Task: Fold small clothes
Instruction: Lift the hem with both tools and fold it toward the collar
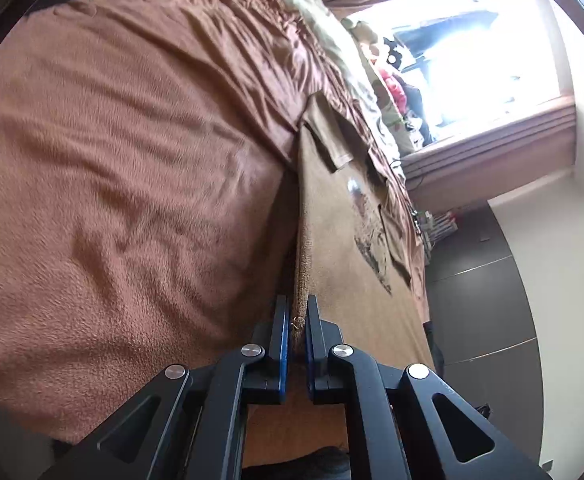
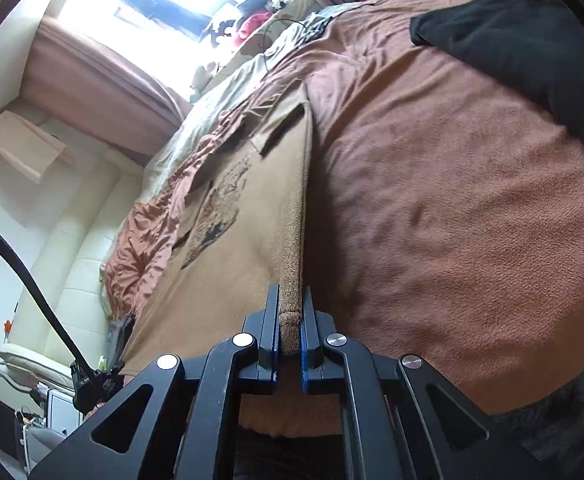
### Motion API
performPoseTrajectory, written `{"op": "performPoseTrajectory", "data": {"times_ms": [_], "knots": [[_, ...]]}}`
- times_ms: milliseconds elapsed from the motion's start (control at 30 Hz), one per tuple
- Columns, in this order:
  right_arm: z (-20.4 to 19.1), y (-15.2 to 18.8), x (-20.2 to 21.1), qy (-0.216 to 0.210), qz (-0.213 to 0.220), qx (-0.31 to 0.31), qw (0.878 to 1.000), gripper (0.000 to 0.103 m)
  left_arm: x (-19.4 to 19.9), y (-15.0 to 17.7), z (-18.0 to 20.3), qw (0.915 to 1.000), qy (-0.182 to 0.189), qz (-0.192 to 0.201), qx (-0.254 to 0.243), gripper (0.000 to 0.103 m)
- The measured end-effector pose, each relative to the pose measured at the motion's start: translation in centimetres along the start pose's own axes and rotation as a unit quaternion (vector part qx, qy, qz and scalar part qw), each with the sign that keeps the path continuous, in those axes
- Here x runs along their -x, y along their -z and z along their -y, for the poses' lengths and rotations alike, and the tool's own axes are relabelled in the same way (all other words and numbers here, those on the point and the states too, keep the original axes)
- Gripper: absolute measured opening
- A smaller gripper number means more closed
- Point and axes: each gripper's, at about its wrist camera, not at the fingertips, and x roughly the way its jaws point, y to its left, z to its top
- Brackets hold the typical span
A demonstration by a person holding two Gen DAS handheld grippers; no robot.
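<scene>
- A tan T-shirt (image 1: 344, 240) with a dark printed graphic lies stretched over the brown blanket (image 1: 124, 152) on the bed
- The left gripper (image 1: 295, 312) is clamped on the shirt's ribbed hem
- The right gripper (image 2: 291, 308) pinches the same thick hem, jaws nearly together

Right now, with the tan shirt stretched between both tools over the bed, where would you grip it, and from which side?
Grip the thick ribbed hem at its two ends, coming in along the edge, as both tools do already. The left tool and right tool are each shut on that doubled band. It looks like the firmest part, and it runs straight between them, so the shirt hangs flat.
</scene>
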Motion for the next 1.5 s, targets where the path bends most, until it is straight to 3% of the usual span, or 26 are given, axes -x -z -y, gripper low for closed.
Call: {"op": "performPoseTrajectory", "data": {"times_ms": [400, 1167, 1500], "knots": [[-1.4, 1.7, 3.6, -0.016, 0.018, 0.024, 0.999, 0.004, 3.7, 0.6, 1.2, 0.9967, 0.077, 0.024, -0.011, 0.006], [-2.0, 6.4, 11.9, -0.075, 0.045, 0.043, 0.995, 0.004, 14.3, 7.9, 0.9, 0.9852, 0.165, 0.048, -0.001, 0.006], [-0.9, 8.9, 16.0, -0.093, 0.060, 0.032, 0.993, 0.004, 20.3, 11.3, 2.6, 0.9806, 0.180, 0.070, -0.034, 0.006]]}}
